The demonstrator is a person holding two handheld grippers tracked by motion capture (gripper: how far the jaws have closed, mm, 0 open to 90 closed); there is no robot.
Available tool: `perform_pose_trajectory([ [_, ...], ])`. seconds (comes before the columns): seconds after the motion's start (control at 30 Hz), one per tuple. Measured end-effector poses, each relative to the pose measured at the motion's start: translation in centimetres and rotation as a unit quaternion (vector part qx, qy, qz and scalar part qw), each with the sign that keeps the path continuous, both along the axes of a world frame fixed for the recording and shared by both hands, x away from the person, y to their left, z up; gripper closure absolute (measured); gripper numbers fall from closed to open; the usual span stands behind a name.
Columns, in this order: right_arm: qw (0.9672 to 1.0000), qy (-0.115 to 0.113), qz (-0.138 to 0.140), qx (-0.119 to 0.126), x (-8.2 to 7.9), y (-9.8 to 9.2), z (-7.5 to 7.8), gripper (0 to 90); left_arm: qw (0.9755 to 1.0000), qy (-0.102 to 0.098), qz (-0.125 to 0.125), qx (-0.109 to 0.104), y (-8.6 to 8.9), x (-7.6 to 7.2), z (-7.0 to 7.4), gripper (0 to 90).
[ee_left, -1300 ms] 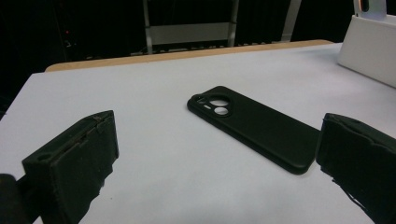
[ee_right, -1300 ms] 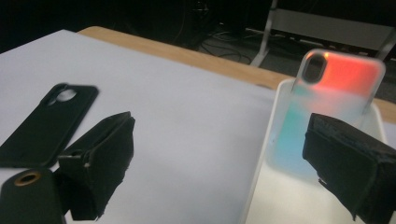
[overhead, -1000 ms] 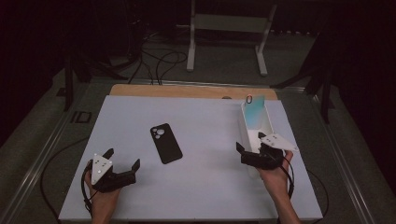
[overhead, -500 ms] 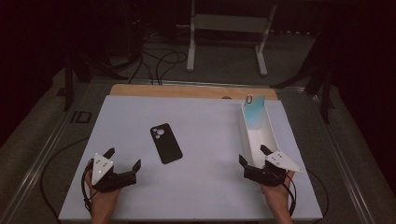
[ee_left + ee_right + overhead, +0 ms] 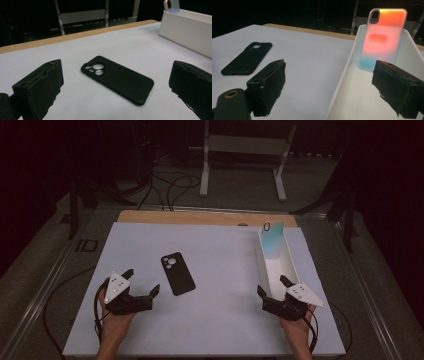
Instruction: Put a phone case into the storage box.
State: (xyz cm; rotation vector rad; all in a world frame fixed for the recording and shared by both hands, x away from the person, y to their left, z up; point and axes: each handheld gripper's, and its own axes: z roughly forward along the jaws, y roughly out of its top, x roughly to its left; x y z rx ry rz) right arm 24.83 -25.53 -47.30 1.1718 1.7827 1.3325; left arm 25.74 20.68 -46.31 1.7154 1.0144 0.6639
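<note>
From the high view, I have the black phone case [image 5: 177,273] lying flat on the white table [image 5: 220,320], back side up, its camera cutout at the far end, a little left of the middle. My left gripper [image 5: 141,283] sits near its left, at the near edge of the table, jaws spread wide and holding nothing. My right gripper [image 5: 273,285] is at the near right, also wide and holding nothing, just at the near end of the long white tray [image 5: 287,265]. A pale, translucent phone case [image 5: 272,239] stands upright against the tray's far wall.

In the left gripper view, the black phone case [image 5: 117,78] lies between and beyond my two jaws, apart from both. It is matte, with rounded corners and a cluster of round openings at the far left end. The white tray [image 5: 186,33] stands off at the right.

In the right gripper view, the translucent phone case [image 5: 383,37] glows orange fading to teal at its foot, with an oval camera opening at the top left; it leans on the tray's [image 5: 342,82] far wall. My right jaw hangs over the tray, my left jaw over the bare table. The black phone case [image 5: 247,61] lies well off to the left.
</note>
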Motion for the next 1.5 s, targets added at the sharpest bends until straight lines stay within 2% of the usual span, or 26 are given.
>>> perform_pose_trajectory([
  [0.1, 1.0, -0.001, -0.001, 0.001, 0.0, -0.1, 0.0, 11.3, 0.9998, 0.015, -0.011, -0.002, -0.8, 1.0, 0.2, 0.0],
  [0.27, 1.0, -0.002, -0.001, -0.001, 0.0, -0.1, 0.0, 11.3, 0.9994, 0.028, -0.018, 0.004, -2.2, 2.7, 0.2, 1.3],
  [0.33, 1.0, -0.003, -0.003, 0.0, 0.0, -0.2, 0.0, 11.4, 0.9993, 0.035, -0.016, 0.004, -3.3, 3.7, 0.0, 5.2],
  [0.47, 1.0, -0.003, -0.005, 0.001, 0.0, -0.3, 0.0, 11.4, 0.9988, 0.041, -0.025, 0.003, -4.2, 4.5, -0.2, 23.5],
  [0.5, 1.0, -0.002, -0.006, 0.001, -0.1, -0.3, 0.0, 11.4, 0.9982, 0.05, -0.034, 0.006, -4.7, 5.0, -0.4, 23.5],
  [0.53, 1.0, -0.002, -0.007, 0.003, -0.1, -0.3, 0.0, 11.5, 0.9977, 0.056, -0.037, 0.008, -5.1, 5.4, -0.6, 36.5],
  [0.57, 1.0, -0.002, -0.007, 0.003, -0.1, -0.3, 0.0, 11.5, 0.9972, 0.063, -0.039, 0.009, -5.4, 5.7, -0.8, 40.5],
  [0.63, 1.0, -0.002, -0.008, 0.002, -0.1, -0.3, 0.0, 11.6, 0.9963, 0.075, -0.041, 0.009, -6.0, 6.3, -1.2, 54.5],
  [0.73, 0.9999, -0.004, -0.009, 0.002, -0.1, -0.4, -0.1, 11.6, 0.9947, 0.092, -0.046, -0.002, -6.7, 7.0, -1.9, 69.9],
  [0.83, 0.9999, -0.005, -0.012, 0.003, -0.1, -0.5, -0.1, 11.6, 0.993, 0.105, -0.055, 0.003, -7.8, 7.7, -2.6, 86.3],
  [0.87, 0.9999, -0.005, -0.012, 0.003, -0.1, -0.5, -0.1, 11.6, 0.993, 0.105, -0.055, 0.003, -7.8, 7.7, -2.6, 89.2],
  [1.0, 0.9998, -0.008, -0.018, 0.007, -0.1, -0.7, -0.1, 12.2, 0.99, 0.123, -0.065, 0.023, -9.6, 8.4, -3.3, 90.0],
  [1.07, 0.9998, -0.009, -0.018, 0.009, -0.1, -0.8, -0.1, 13.1, 0.9895, 0.126, -0.065, 0.025, -10.0, 8.5, -3.5, 90.0],
  [1.17, 0.9997, -0.014, -0.019, 0.011, -0.2, -0.9, 0.0, 13.2, 0.9871, 0.144, -0.061, 0.037, -11.2, 9.0, -4.1, 90.0],
  [1.3, 0.9996, -0.015, -0.019, 0.011, -0.2, -0.9, 0.0, 13.3, 0.9833, 0.162, -0.065, 0.05, -12.4, 9.2, -5.0, 90.0],
  [1.5, 0.9996, -0.018, -0.019, 0.011, -0.3, -0.9, 0.0, 13.4, 0.9758, 0.187, -0.065, 0.092, -13.4, 9.0, -6.2, 90.0],
])
